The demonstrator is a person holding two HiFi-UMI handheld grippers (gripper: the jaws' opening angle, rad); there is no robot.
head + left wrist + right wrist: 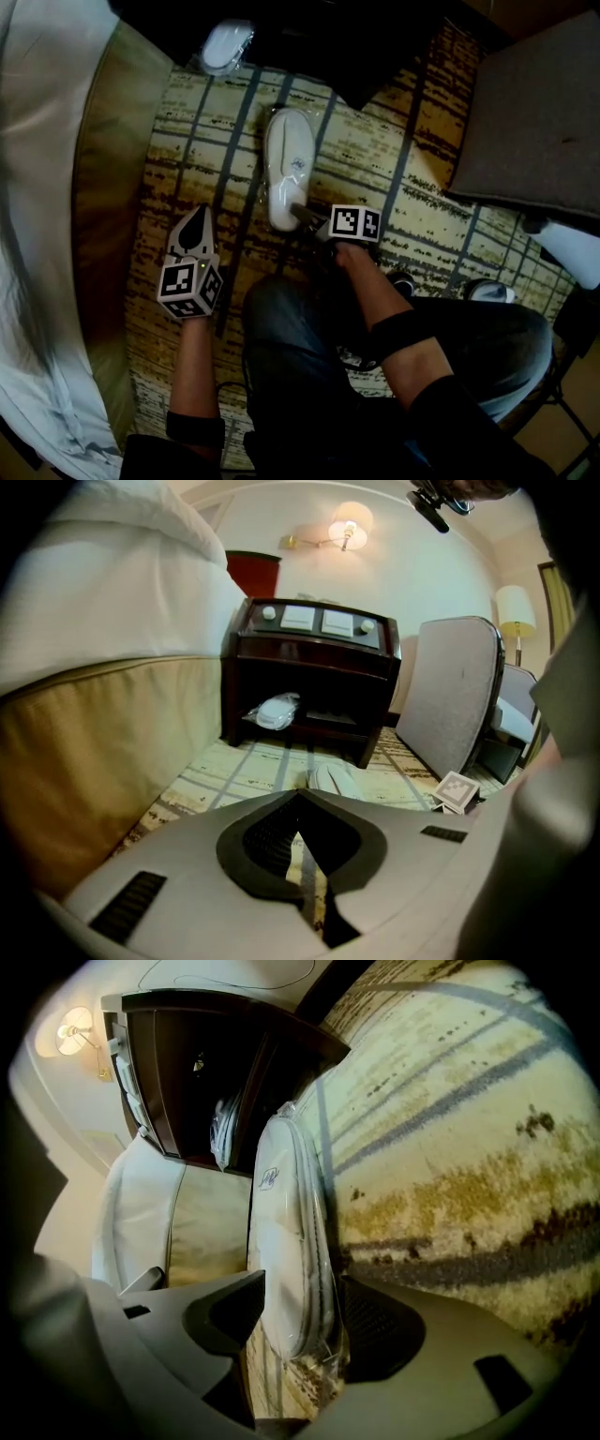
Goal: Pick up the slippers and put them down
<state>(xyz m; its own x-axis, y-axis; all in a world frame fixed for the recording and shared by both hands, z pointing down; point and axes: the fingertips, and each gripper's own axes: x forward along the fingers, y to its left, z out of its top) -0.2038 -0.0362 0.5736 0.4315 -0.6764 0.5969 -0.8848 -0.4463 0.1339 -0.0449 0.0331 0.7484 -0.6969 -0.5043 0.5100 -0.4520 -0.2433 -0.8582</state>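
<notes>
Right gripper (298,1309): its jaws stood apart, astride the heel end of the wrapped slippers.
Wrapped slippers (281,1232): these lay in clear plastic on the carpet (422,225), heel end between the right jaws and toe end running away beyond their tips. A pinch across the narrow width looked to be the aim.
Contact: one pad seemed to be at the wrap, the other just beside it. No firm squeeze was evident.
Left gripper (300,803): its jaws were together with nothing between them. It hung off to the side, probably idle while the right one worked.
Second wrapped pack (275,711): this sat well ahead of the left jaws, on the nightstand's (309,667) lower shelf.
Step judged: the grasp was being set and the lift was not yet made.
</notes>
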